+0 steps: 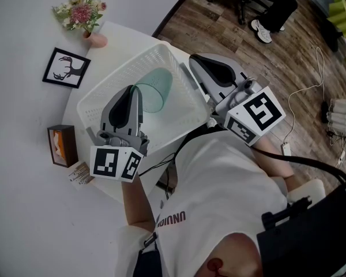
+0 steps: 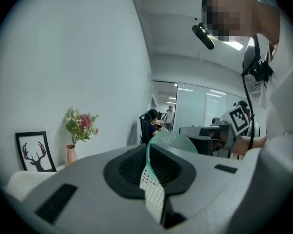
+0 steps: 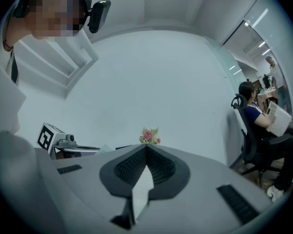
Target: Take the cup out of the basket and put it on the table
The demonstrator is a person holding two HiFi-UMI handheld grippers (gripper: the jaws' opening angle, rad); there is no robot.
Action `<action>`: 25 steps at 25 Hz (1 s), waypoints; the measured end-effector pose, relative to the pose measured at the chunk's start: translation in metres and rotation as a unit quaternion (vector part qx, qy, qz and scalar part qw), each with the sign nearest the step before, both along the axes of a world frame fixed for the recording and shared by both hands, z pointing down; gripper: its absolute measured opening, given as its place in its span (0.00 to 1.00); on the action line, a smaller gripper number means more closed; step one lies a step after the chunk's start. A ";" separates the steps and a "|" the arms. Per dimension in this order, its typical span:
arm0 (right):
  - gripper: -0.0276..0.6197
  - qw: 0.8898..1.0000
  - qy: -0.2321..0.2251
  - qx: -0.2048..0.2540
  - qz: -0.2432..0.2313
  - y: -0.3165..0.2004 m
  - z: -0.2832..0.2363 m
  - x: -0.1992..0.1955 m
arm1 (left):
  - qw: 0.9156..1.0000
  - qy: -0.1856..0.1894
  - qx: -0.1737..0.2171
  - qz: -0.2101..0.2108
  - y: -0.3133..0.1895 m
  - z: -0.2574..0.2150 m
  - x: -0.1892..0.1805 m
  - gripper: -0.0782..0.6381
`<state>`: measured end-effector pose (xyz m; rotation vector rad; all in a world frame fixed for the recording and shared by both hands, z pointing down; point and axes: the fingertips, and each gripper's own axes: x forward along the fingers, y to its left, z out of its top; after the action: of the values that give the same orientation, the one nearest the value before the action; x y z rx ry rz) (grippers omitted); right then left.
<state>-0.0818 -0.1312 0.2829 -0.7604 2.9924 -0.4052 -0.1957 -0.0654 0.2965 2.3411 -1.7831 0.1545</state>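
While the white desk (image 1: 124,42) carries the white basket (image 1: 118,71), the green cup (image 1: 158,91) is seen on its side within it.
The cup's perforated rim is pinched in the left gripper's (image 1: 137,88) jaws. The right gripper's (image 1: 193,59) jaws are closed on nothing beside the basket's right rim. Upside-down shirt lettering (image 1: 172,219) cannot be read surely.

The cup (image 1: 159,90), its rim between the left gripper's (image 1: 134,91) black ribbed pads (image 2: 129,172), is pale sea-green and see-through (dotted where mesh shows behind it). The basket (image 1: 116,75) under the fingers is white with a fine perforated grid. Both grippers are grey. The right gripper (image 1: 195,60) bears black-and-white square markers.
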 end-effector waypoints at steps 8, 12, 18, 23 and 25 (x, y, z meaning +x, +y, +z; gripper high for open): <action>0.07 1.000 0.008 0.006 0.000 0.001 -0.001 -0.002 | 1.000 0.005 0.005 -0.003 0.002 -0.003 -0.001 0.16; 0.07 1.000 0.008 0.006 0.000 0.001 -0.001 -0.001 | 1.000 0.005 0.007 -0.001 0.002 -0.004 0.000 0.16; 0.07 1.000 0.010 0.005 -0.002 0.001 0.000 -0.002 | 1.000 0.004 0.005 0.002 0.002 -0.003 0.001 0.16; 0.07 1.000 0.013 0.003 -0.004 0.001 0.002 -0.003 | 1.000 0.003 0.003 0.003 0.002 -0.003 0.002 0.16; 0.07 1.000 0.012 0.003 -0.004 0.001 0.002 -0.003 | 1.000 0.002 0.002 0.003 0.002 -0.002 0.002 0.16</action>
<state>-0.0845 -0.1305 0.2845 -0.7591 3.0183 -0.3899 -0.1938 -0.0633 0.2943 2.3485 -1.7760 0.1480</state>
